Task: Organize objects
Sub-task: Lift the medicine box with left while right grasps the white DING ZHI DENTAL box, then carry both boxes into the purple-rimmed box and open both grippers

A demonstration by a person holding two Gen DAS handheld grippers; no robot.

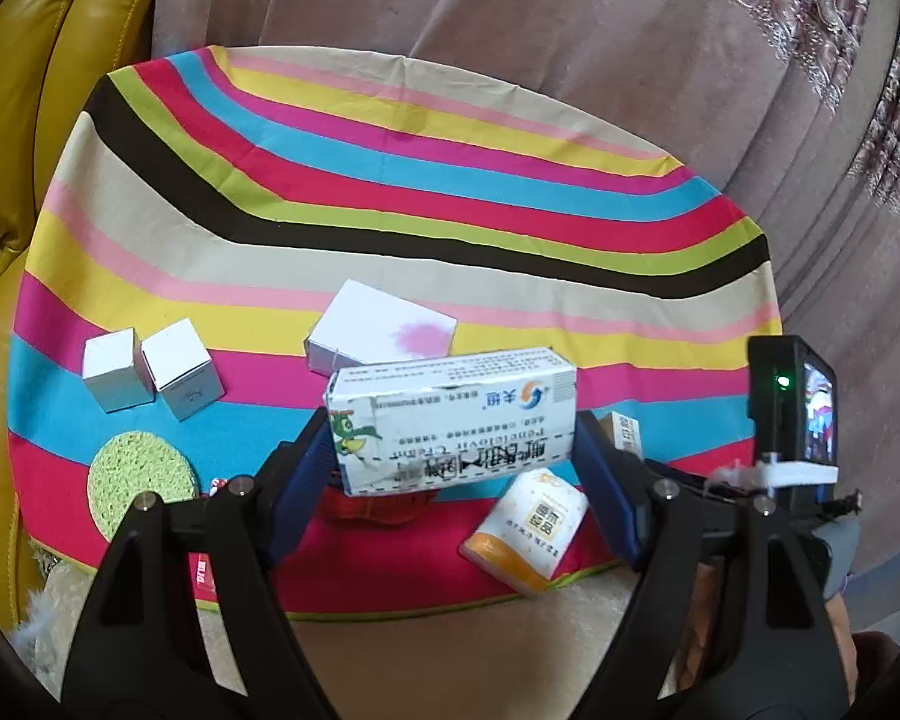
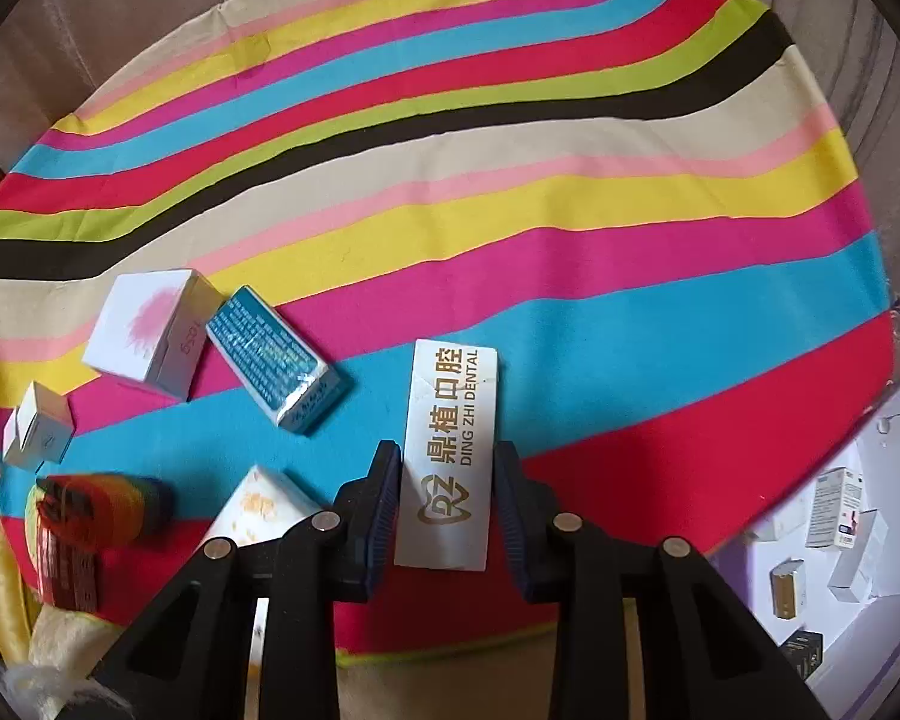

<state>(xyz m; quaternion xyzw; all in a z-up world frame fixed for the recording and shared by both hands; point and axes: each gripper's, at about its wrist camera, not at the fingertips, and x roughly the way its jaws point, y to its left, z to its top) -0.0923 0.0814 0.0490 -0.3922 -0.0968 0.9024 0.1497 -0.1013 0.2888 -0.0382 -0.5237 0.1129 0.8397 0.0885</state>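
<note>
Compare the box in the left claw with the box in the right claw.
The cream box in the left claw is a thick carton with a green cartoon figure, held crosswise by its ends. The dental box in the right claw is flat and slim, gold-lettered, pointing forward and gripped by its long sides. Both are white and printed.

Your white cream box sits crosswise at frame centre, print upside down; your white dental box stands lengthwise at lower centre.
</note>
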